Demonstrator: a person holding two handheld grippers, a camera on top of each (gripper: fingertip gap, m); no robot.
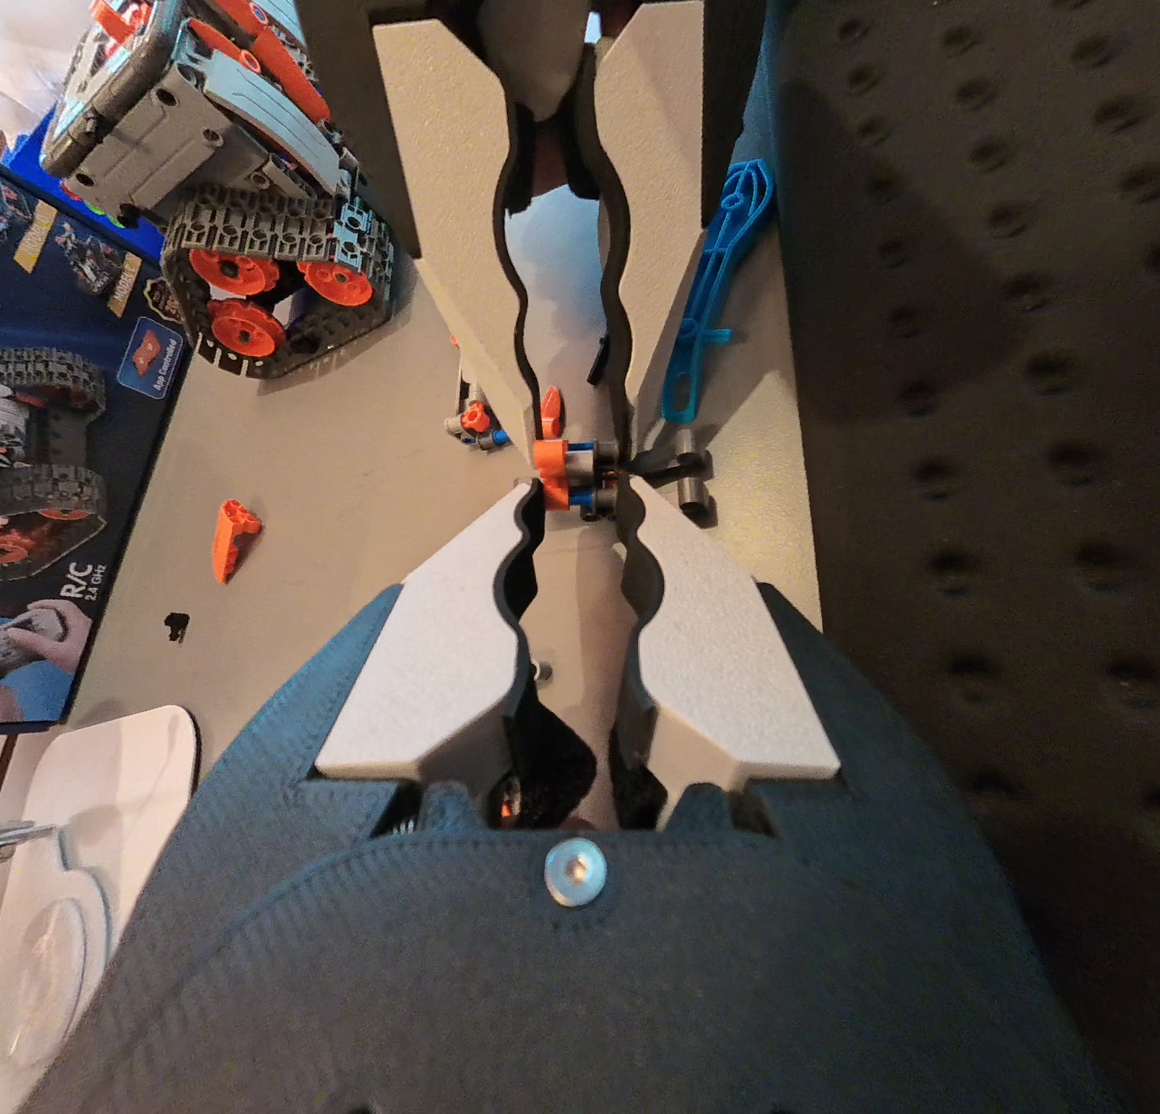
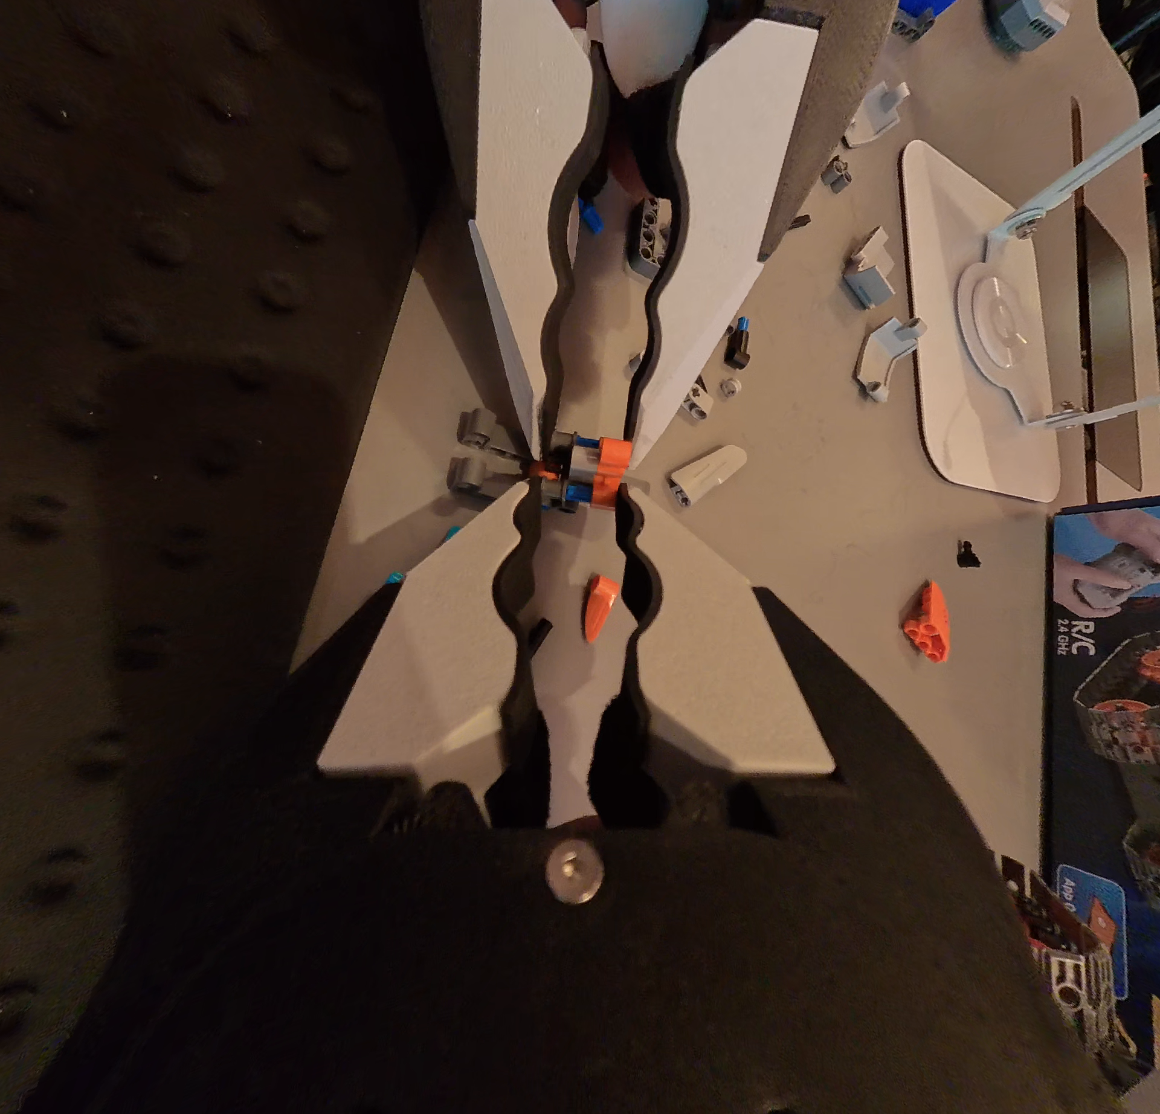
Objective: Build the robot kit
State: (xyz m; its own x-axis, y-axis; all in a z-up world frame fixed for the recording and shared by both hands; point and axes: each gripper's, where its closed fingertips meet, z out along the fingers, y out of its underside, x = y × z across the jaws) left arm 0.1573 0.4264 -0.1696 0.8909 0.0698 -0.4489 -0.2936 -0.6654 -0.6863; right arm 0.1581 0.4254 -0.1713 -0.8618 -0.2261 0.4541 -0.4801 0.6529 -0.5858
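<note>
A small brick assembly (image 1: 574,472) of an orange connector, blue pins and grey parts hangs above the beige table (image 1: 351,469), held from both sides. My left gripper (image 1: 580,506) comes up from the bottom of the left wrist view and is shut on its lower half. My right gripper (image 1: 580,440) comes down from the top, tip to tip with the left, shut on its upper half. In the right wrist view the assembly (image 2: 580,469) sits between my right gripper (image 2: 577,497) and the left gripper (image 2: 584,440). A grey forked part (image 2: 477,459) sticks out of it sideways.
A grey-and-orange tracked toy vehicle (image 1: 251,174) stands at the far left beside its blue box (image 1: 63,456). Loose pieces lie around: an orange wedge (image 1: 232,538), an orange slope (image 2: 601,607), a white panel (image 2: 709,465), a blue tool (image 1: 709,305). A white tray (image 2: 979,330) and a dark dimpled surface (image 1: 973,393) flank the table. Left and right tips are no more than a few centimetres apart.
</note>
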